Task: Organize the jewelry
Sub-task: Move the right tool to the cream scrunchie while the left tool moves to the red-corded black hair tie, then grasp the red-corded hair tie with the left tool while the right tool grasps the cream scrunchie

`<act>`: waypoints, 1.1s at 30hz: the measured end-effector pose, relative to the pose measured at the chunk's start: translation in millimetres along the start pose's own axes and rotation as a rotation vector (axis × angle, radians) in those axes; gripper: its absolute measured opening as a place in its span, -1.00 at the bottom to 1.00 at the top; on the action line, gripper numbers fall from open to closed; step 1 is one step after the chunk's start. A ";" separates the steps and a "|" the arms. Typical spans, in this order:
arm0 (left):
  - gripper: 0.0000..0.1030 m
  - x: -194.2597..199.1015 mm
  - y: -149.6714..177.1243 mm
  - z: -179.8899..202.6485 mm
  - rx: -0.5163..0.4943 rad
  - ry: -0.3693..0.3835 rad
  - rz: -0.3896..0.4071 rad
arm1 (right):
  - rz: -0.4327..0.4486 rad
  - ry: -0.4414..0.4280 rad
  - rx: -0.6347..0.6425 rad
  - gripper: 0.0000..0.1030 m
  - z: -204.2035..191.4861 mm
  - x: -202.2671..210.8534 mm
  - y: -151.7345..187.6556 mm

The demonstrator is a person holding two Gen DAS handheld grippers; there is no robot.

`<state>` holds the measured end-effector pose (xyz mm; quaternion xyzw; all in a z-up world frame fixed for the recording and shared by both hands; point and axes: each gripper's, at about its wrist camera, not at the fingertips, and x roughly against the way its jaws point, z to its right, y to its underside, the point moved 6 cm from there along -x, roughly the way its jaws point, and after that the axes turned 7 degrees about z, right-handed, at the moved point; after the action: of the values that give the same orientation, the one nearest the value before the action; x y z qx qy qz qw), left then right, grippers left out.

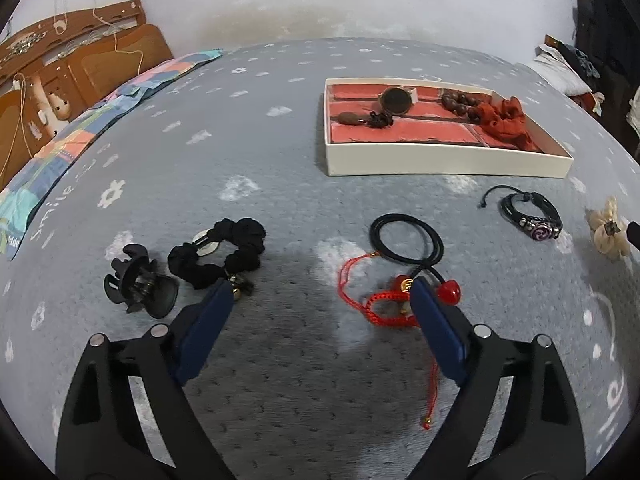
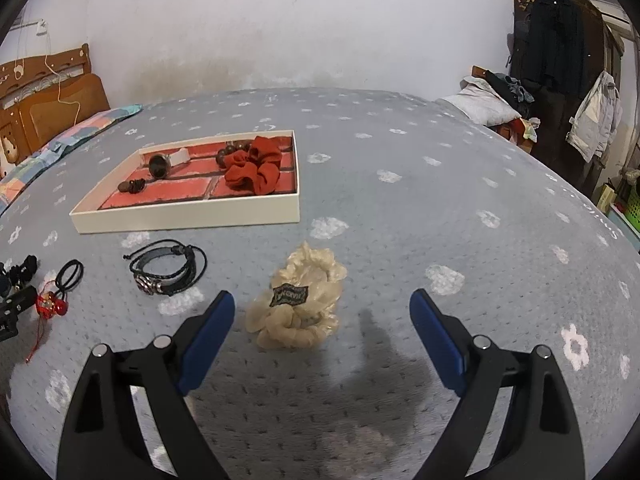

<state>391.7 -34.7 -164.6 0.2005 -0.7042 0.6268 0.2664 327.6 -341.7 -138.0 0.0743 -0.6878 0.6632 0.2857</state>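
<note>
Here, you worked over a grey bedspread [image 1: 280, 360] dotted with pale flowers, and the white tray [image 1: 440, 160] with its red brick-pattern lining served as the landmark. Nearer you than the tray and far off to its left lay a black claw clip [image 1: 138, 290], with a black scrunchie [image 1: 224, 252] just beside it on the side toward the tray. Your left gripper [image 1: 322, 296] had its blue fingers [image 1: 208, 332] spread wide with nothing between them but bedspread; one fingertip sat in front of the scrunchie's lower edge, the other overlapped a red cord bracelet [image 1: 384, 304] that lay straight in front of the tray's near wall, tangled with a black hair tie [image 1: 404, 240] carrying a red bead. Whether either fingertip touched those pieces could not be told. In front of the tray's right corner lay a black leather bracelet [image 1: 532, 214] with a purple swirl charm.

Inside the tray were a small dark pendant [image 2: 130, 187], a round watch [image 2: 160, 165], dark wooden beads [image 2: 228, 154] and a red scrunchie [image 2: 256, 168].

Nearer you than the tray's right end lay a cream scrunchie [image 2: 300, 300] with a dark label. Your right gripper [image 2: 322, 300] hovered around it, fingers [image 2: 436, 336] wide apart, the scrunchie between them nearer the left finger, with no pad pressing on it
</note>
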 end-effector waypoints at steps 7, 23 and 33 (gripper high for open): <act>0.54 -2.8 1.6 4.0 0.022 0.081 -0.018 | -0.018 -0.010 0.000 0.70 -2.1 -4.9 3.8; 0.23 -12.6 12.0 9.2 0.044 0.162 -0.089 | -0.093 -0.039 -0.012 0.68 -3.3 -28.7 8.0; -0.23 -7.2 13.3 15.4 0.017 0.178 -0.079 | -0.162 -0.053 -0.072 0.13 5.2 -41.1 18.6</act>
<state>387.2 -48.5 -180.5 0.1738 -0.6639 0.6372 0.3507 351.1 -356.0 -174.2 0.1368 -0.7101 0.6107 0.3227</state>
